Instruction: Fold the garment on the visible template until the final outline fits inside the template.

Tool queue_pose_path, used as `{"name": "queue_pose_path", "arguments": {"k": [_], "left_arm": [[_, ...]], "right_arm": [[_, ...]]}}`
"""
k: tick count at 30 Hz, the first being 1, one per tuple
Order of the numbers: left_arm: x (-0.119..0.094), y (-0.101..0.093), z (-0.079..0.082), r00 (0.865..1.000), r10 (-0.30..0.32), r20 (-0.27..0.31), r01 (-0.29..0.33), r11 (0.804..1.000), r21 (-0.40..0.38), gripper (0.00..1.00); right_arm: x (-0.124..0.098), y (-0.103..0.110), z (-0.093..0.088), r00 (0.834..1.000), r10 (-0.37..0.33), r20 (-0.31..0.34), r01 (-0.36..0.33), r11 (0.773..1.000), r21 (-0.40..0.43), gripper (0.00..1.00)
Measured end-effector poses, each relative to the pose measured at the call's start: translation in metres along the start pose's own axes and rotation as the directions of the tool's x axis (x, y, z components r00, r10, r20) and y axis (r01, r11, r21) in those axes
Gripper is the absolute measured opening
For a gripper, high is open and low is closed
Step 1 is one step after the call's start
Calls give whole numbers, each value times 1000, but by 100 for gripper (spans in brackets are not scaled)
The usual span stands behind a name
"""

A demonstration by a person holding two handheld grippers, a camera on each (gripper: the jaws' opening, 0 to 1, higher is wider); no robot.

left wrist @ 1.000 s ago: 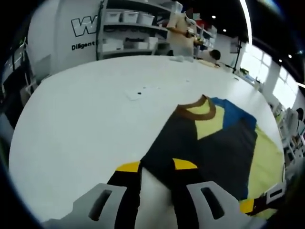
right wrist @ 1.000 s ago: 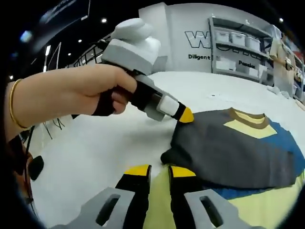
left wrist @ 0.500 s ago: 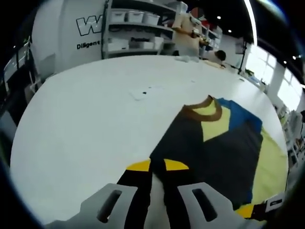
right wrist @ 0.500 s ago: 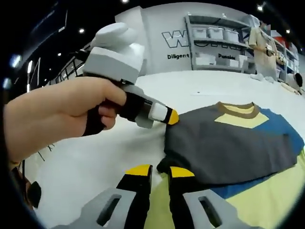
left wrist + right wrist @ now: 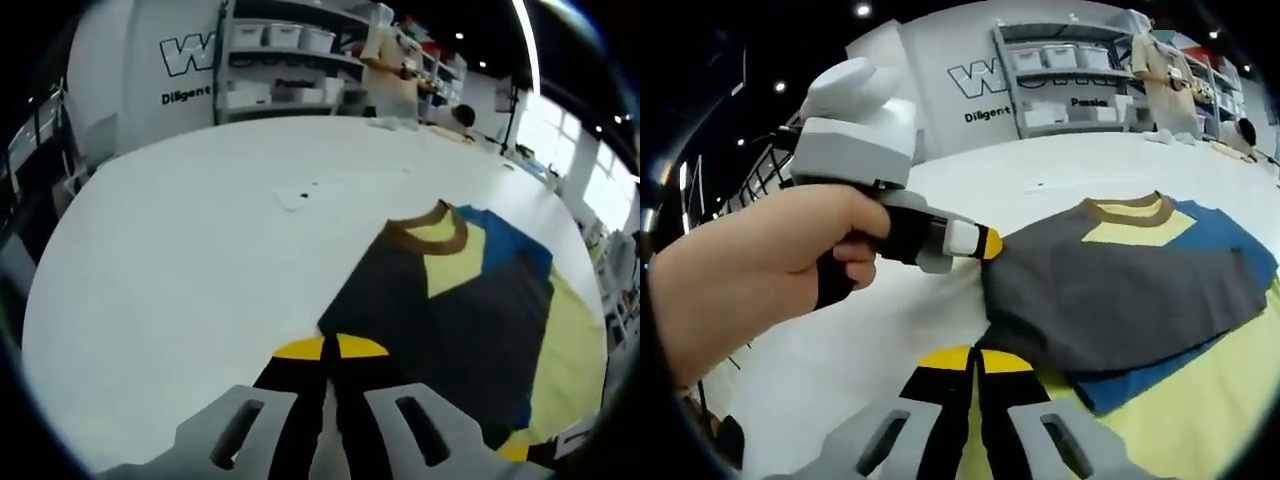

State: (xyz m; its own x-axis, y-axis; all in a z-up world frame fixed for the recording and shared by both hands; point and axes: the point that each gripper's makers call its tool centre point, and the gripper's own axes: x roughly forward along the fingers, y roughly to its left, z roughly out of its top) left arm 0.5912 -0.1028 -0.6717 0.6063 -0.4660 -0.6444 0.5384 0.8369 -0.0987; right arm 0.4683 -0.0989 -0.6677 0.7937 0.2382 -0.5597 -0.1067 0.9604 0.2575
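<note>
garment [image 5: 440, 300]: flat on white table [image 5: 180, 260] over yellow template [image 5: 575, 345]. left gripper [image 5: 330, 348] and right gripper [image 5: 974, 359]: jaws pressed together on its near dark edge. risk, judged: uneven lift skews the fold; blue layer overhangs.

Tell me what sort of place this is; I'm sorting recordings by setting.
Probably a lab or workshop hall: a wide white table, shelves of storage bins by a lettered wall, and ceiling spotlights.

The garment [image 5: 445, 300] is dark grey with blue, pale-yellow panels and brown collar; the bench [image 5: 180, 250] is white.
</note>
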Motion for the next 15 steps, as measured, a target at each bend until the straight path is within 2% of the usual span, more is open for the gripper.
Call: {"name": "queue_pose_path", "arguments": {"k": [5, 15], "left_arm": [[0, 3, 1, 1000, 12, 2, -12, 1000, -5, 2], [3, 6, 4, 1000, 23, 6, -23, 1000, -5, 2]], "right_arm": [[-5, 2, -7, 1000, 16, -9, -16, 998, -66, 0], [-5, 1, -11, 999, 40, -14, -41, 997, -60, 0]]}}
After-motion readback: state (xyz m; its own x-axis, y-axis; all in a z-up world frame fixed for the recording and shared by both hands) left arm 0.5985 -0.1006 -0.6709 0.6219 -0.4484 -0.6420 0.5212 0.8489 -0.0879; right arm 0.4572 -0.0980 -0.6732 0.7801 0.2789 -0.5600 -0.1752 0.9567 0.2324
